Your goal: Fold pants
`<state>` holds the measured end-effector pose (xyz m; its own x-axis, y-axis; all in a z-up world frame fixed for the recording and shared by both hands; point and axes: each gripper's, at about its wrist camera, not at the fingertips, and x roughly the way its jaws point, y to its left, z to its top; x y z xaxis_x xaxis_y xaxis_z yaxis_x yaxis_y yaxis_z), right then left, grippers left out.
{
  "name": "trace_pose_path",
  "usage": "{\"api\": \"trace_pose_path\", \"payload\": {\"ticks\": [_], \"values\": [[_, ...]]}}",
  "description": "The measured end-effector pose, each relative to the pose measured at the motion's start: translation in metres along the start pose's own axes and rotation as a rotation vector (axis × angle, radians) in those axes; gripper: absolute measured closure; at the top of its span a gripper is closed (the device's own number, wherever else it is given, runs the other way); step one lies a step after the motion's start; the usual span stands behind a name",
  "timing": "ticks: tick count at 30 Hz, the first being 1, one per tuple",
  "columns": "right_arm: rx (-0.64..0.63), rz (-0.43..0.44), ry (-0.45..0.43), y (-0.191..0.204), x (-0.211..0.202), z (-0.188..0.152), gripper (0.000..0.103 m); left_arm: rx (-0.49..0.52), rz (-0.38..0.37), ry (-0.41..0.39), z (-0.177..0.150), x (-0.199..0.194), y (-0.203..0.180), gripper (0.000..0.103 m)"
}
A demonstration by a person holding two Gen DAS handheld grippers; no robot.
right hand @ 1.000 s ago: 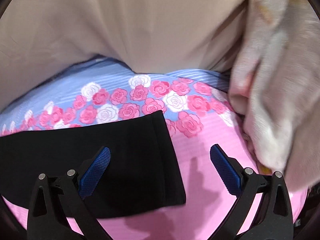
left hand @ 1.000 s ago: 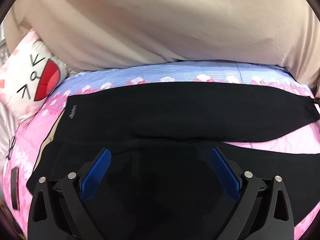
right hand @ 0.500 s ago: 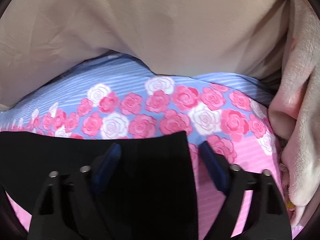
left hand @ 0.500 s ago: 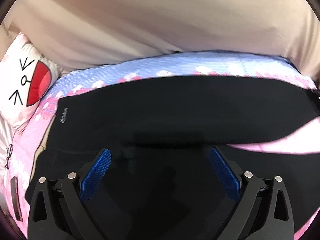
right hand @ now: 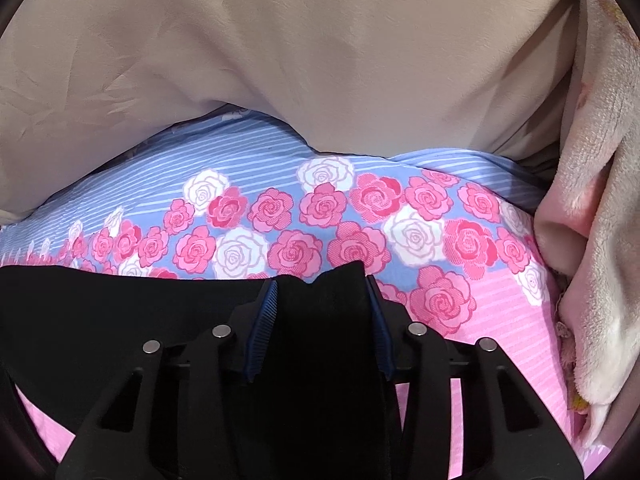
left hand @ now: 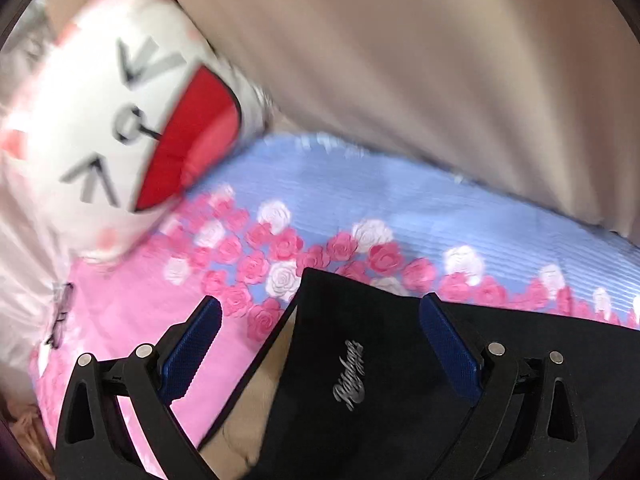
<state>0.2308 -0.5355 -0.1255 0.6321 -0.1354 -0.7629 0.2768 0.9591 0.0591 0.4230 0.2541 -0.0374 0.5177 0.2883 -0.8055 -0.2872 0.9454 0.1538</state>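
Observation:
Black pants (left hand: 380,360) lie flat on a rose-print bedsheet (left hand: 320,208). In the left wrist view their waistband corner, with a silver script logo (left hand: 348,376) and a beige inner lining (left hand: 256,400), lies under my left gripper (left hand: 320,304). That gripper is open, and the corner sits between its blue pads (left hand: 192,344) without being touched. In the right wrist view my right gripper (right hand: 320,284) is closing on the leg end of the pants (right hand: 120,320). The black cloth bunches up between its pads (right hand: 264,320).
A white cartoon-face pillow (left hand: 120,128) lies at the far left, close to the waistband. Beige fabric (right hand: 280,60) hangs along the bed's far side. A fluffy cream blanket (right hand: 600,200) is heaped at the right, next to the leg end.
My left gripper has swept left along the pants to the waistband corner, still open. My right gripper's jaws have narrowed from wide open onto the leg end, bunching the cloth.

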Motion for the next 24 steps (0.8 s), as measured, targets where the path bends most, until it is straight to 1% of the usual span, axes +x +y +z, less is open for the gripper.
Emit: {"api": "trace_pose_path", "payload": {"ticks": [2, 4, 6, 7, 8, 9, 10, 11, 12, 14, 15, 16, 18, 20, 23, 24], "values": [[0.015, 0.0, 0.002, -0.003, 0.004, 0.002, 0.061, -0.009, -0.009, 0.068, 0.005, 0.027, 0.01, 0.006], [0.019, -0.007, 0.003, -0.003, 0.005, 0.002, 0.06, 0.009, -0.009, 0.119, 0.004, 0.047, 0.008, 0.007], [0.018, -0.018, 0.004, 0.003, 0.011, 0.003, 0.059, 0.034, -0.009, 0.142, 0.002, 0.06, 0.004, 0.008], [0.02, -0.024, 0.006, 0.004, 0.011, 0.003, 0.059, 0.045, -0.011, 0.143, 0.002, 0.066, 0.0, 0.013], [0.021, -0.027, 0.007, 0.002, 0.01, 0.003, 0.059, 0.058, -0.045, 0.139, 0.001, 0.067, -0.004, 0.033], [0.026, -0.032, 0.008, 0.004, 0.01, 0.003, 0.059, 0.054, -0.099, 0.136, 0.002, 0.066, -0.005, 0.061], [0.027, -0.037, 0.008, 0.005, 0.01, 0.003, 0.059, 0.052, -0.104, 0.137, 0.004, 0.064, -0.009, 0.072], [0.029, -0.039, 0.006, 0.007, 0.009, 0.003, 0.061, 0.059, -0.072, 0.123, 0.005, 0.06, -0.011, 0.093], [0.035, -0.037, 0.001, 0.01, 0.006, 0.003, 0.063, 0.061, -0.071, 0.116, 0.006, 0.057, -0.011, 0.1], [0.047, -0.025, -0.016, 0.014, -0.004, 0.004, 0.076, 0.055, -0.116, 0.107, 0.008, 0.046, -0.008, 0.1], [0.047, -0.023, -0.028, 0.017, -0.008, 0.004, 0.08, 0.057, -0.134, 0.095, 0.009, 0.04, -0.005, 0.1], [0.048, -0.022, -0.048, 0.021, -0.018, 0.004, 0.091, 0.053, -0.158, 0.072, 0.009, 0.029, 0.0, 0.1], [0.05, -0.004, -0.081, 0.026, -0.037, 0.003, 0.093, 0.049, -0.22, 0.027, 0.006, 0.003, 0.016, 0.1], [0.049, -0.008, -0.107, 0.025, -0.057, 0.002, 0.093, 0.055, -0.257, -0.001, -0.002, -0.024, 0.024, 0.1], [0.042, 0.003, -0.142, 0.026, -0.091, -0.009, 0.094, 0.059, -0.317, -0.046, -0.012, -0.06, 0.04, 0.1], [0.038, 0.016, -0.158, 0.027, -0.106, -0.015, 0.094, 0.063, -0.348, -0.064, -0.019, -0.077, 0.047, 0.1]]}}
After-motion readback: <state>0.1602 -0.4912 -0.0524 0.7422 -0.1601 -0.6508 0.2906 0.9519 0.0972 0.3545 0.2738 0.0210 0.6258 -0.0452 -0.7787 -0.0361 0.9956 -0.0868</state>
